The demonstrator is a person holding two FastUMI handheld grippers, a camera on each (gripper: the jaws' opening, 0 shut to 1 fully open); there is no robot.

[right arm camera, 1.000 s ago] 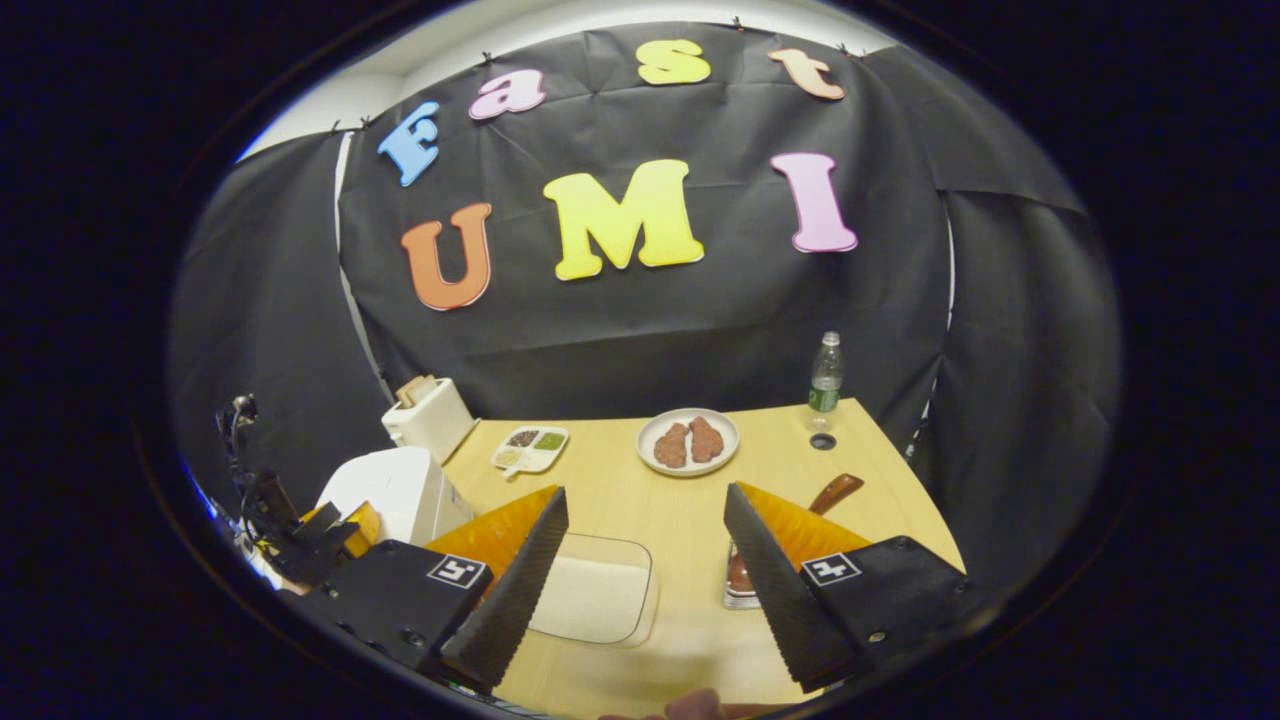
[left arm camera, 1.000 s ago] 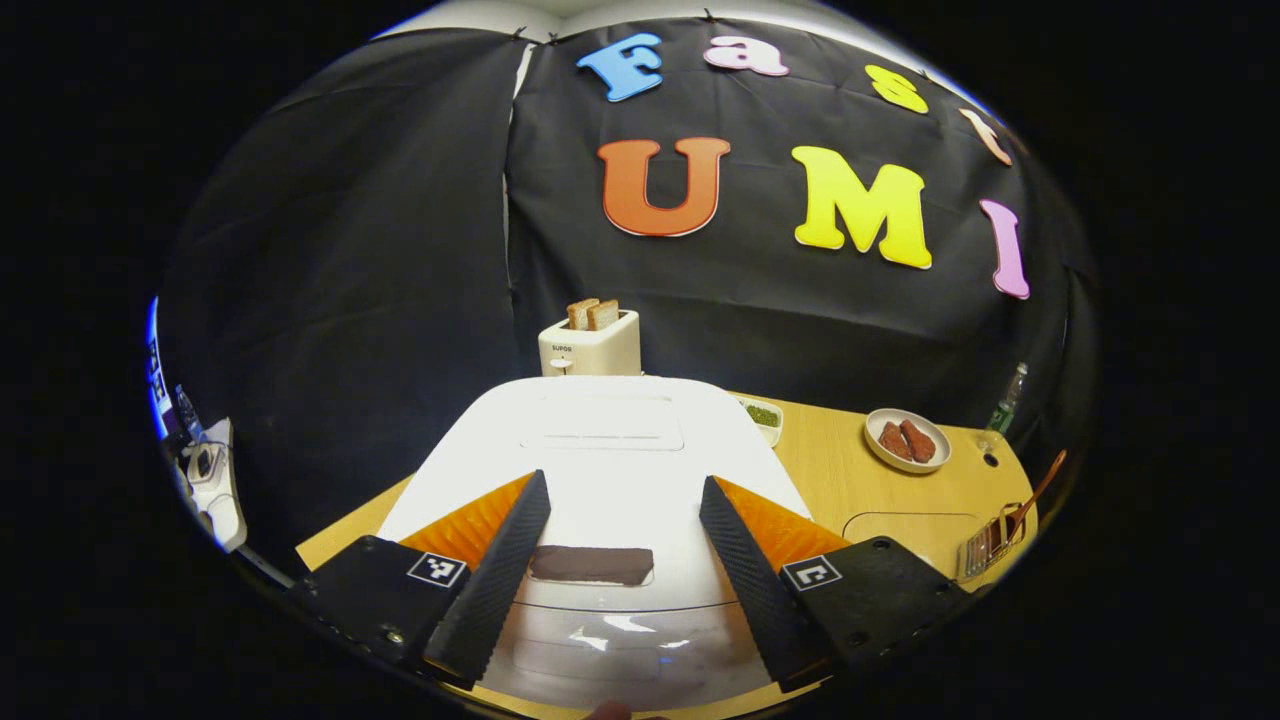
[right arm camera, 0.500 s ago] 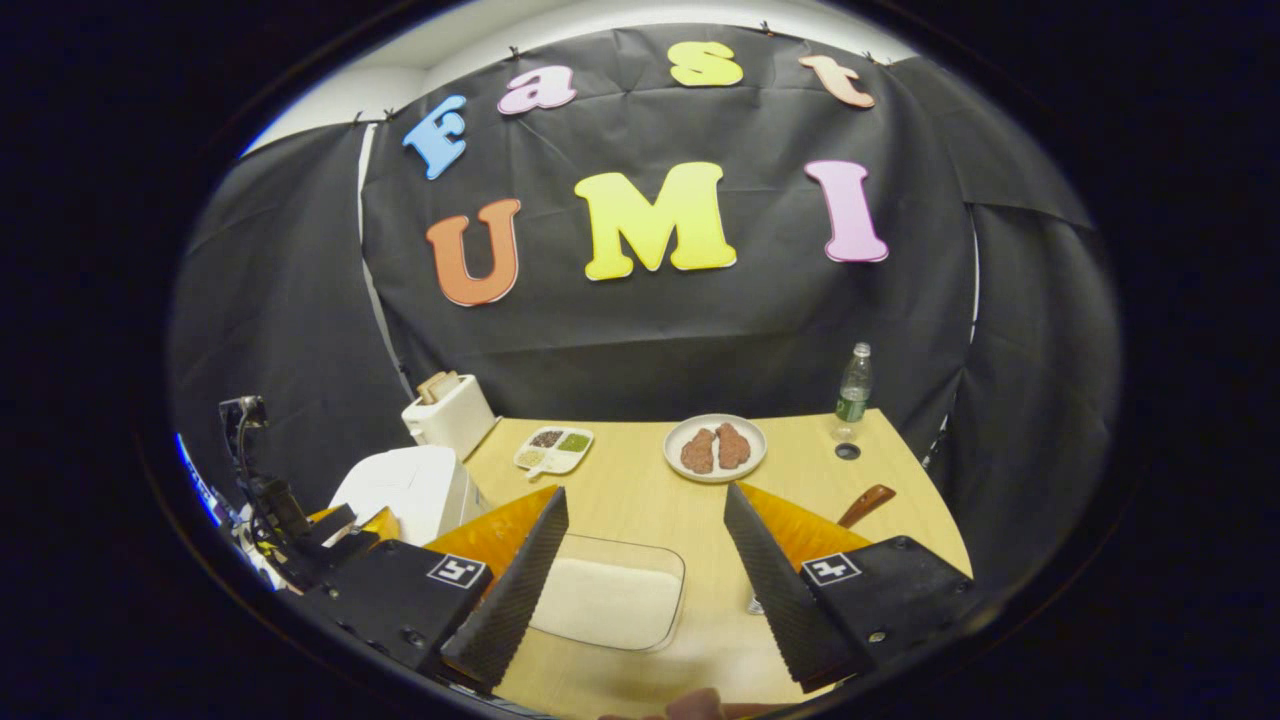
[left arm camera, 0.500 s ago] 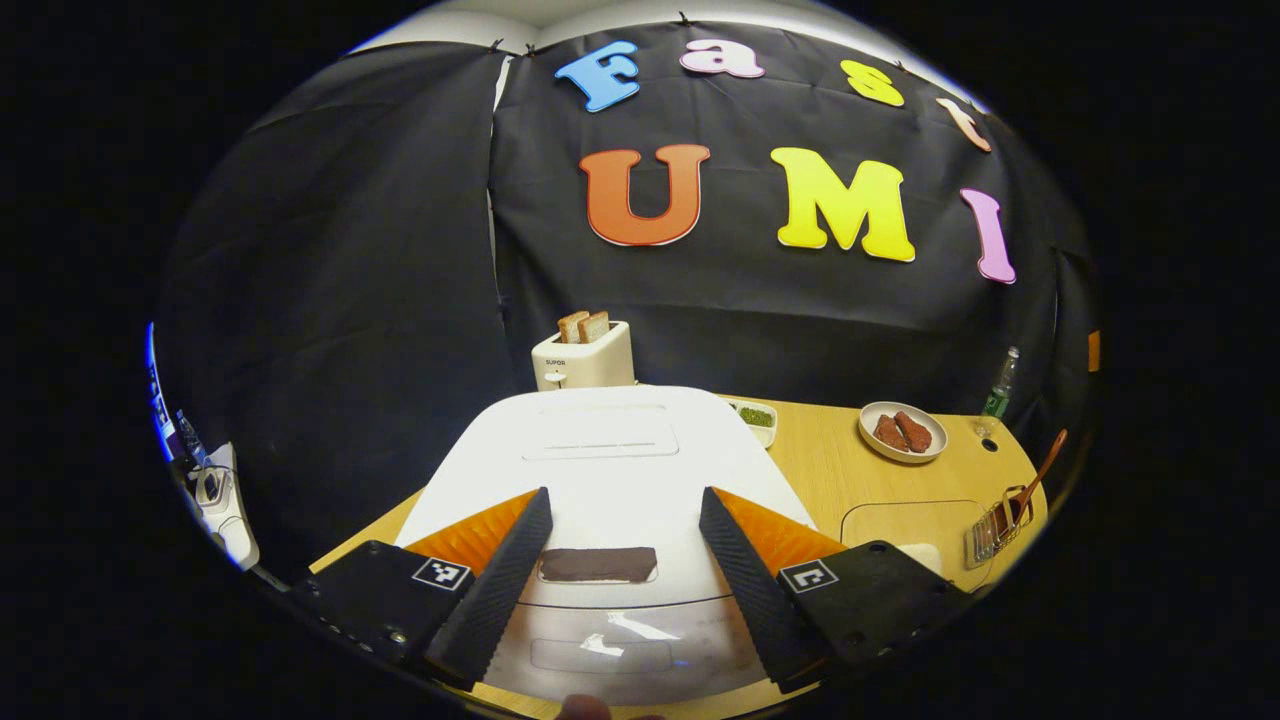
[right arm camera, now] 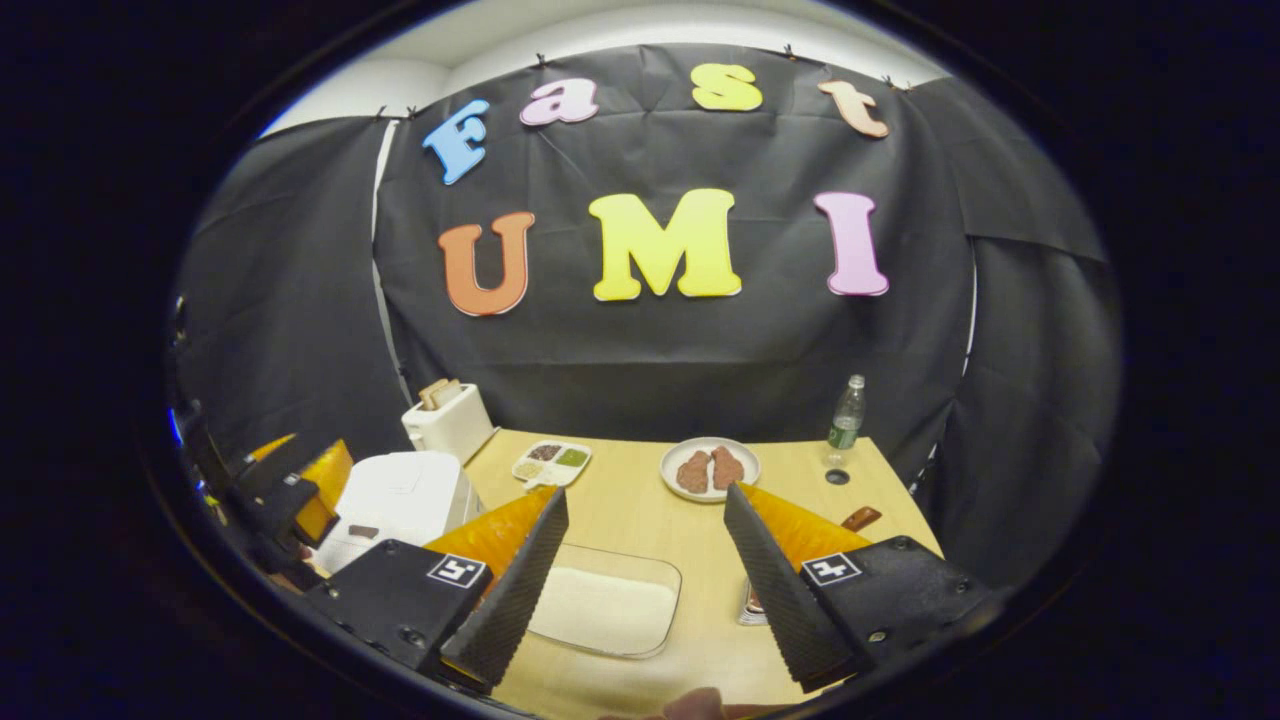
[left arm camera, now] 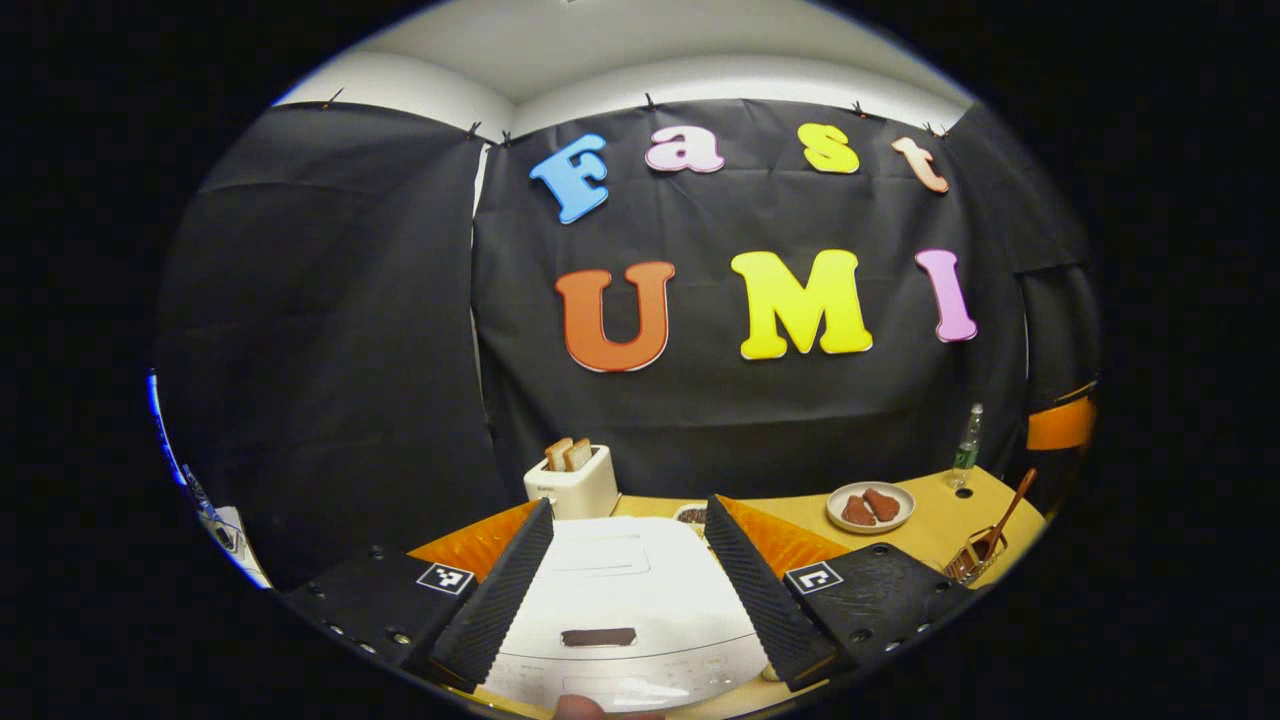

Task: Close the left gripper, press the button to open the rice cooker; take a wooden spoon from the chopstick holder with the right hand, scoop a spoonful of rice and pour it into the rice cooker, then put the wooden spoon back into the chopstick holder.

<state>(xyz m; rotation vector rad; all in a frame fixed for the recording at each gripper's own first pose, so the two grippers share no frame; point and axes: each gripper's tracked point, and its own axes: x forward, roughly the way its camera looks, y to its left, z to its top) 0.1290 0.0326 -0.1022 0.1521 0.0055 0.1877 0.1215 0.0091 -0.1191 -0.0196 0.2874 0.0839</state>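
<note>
The white rice cooker (left arm camera: 625,585) sits below me with its lid down and a dark button bar (left arm camera: 598,637) near its front edge. My left gripper (left arm camera: 628,503) hovers open above it, one finger on each side, touching nothing. Far right, the wooden spoon (left arm camera: 1004,516) leans in the wire chopstick holder (left arm camera: 966,563). My right gripper (right arm camera: 646,490) is open over a clear tray of rice (right arm camera: 605,608). The spoon's handle (right arm camera: 860,518) pokes out behind the right finger, which largely hides the holder (right arm camera: 748,604). The cooker (right arm camera: 395,498) and left gripper (right arm camera: 285,490) lie at left.
A toaster (left arm camera: 572,485) with bread stands behind the cooker. On the wooden table (right arm camera: 640,510) are a divided condiment dish (right arm camera: 550,462), a plate of meat (right arm camera: 710,468) and a green-labelled bottle (right arm camera: 846,412). The table's right edge runs close to the holder.
The left gripper has drawn back and up from the cooker, which now looks smaller and lower. The right gripper has shifted back a little. Both stay open.
</note>
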